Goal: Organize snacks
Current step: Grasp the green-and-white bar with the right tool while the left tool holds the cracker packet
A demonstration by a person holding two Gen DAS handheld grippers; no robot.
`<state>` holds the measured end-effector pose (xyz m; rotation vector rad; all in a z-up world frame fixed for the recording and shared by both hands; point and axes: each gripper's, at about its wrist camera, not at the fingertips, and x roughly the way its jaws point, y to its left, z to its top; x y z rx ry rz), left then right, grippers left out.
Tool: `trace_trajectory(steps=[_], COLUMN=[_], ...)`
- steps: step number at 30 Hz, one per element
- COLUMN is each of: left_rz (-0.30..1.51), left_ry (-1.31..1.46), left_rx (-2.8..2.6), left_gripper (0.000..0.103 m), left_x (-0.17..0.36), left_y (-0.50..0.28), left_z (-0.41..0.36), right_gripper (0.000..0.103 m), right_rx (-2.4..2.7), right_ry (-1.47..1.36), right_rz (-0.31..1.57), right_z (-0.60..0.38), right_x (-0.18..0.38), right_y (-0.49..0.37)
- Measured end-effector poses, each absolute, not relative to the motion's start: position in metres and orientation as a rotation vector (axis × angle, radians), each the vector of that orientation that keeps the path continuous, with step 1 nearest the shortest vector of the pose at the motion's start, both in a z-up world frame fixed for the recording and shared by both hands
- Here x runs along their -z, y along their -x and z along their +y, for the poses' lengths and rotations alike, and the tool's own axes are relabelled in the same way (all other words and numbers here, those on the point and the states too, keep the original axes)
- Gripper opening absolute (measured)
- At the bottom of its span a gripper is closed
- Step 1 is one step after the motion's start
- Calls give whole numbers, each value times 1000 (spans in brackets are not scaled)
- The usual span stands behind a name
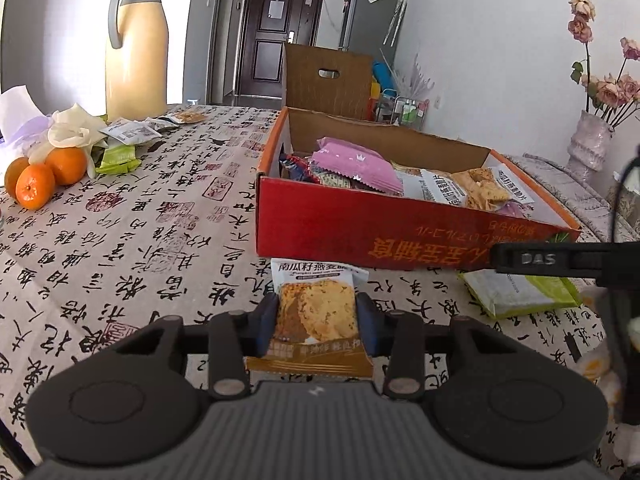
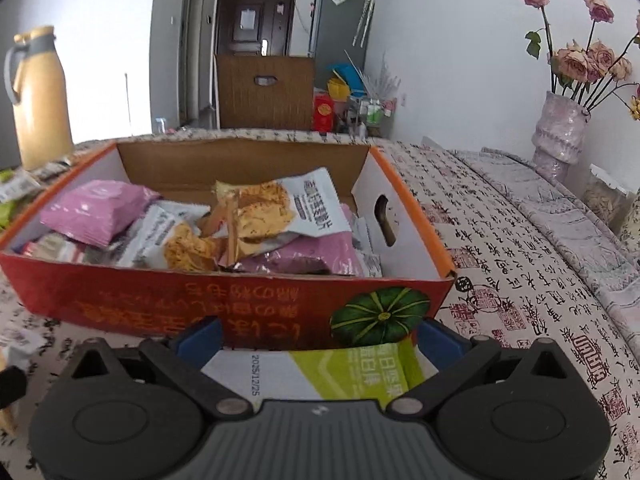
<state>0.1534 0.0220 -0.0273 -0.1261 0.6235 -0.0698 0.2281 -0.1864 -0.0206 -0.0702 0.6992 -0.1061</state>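
Two risks: the left hand-held gripper, clamped on the biscuit packet, could snag the red box wall, while the wide-open right hand-held gripper, straddling the green packet, may shove it.

"2025/12/25", perhaps, on green-white packet

Table (calligraphy cloth) — box, oranges
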Motion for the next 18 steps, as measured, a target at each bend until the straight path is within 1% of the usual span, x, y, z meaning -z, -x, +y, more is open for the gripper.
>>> trace_trajectory(steps=[6,13,18], left_rz=[584,589,588], left_ry=[123,139,139], left_rx=[88,87,89], left_gripper=[42,42,42], left_x=[27,29,29], left_y=[-147,-148,-147], left_z=[20,22,23], right_gripper=[103,103,103], right_rx=[114,58,-4], right_ry=[98,162,140], right_rz=[720,719,742], right_z=[-182,-179,-188], right_x=[29,27,25], right_y=[-236,-230,-220])
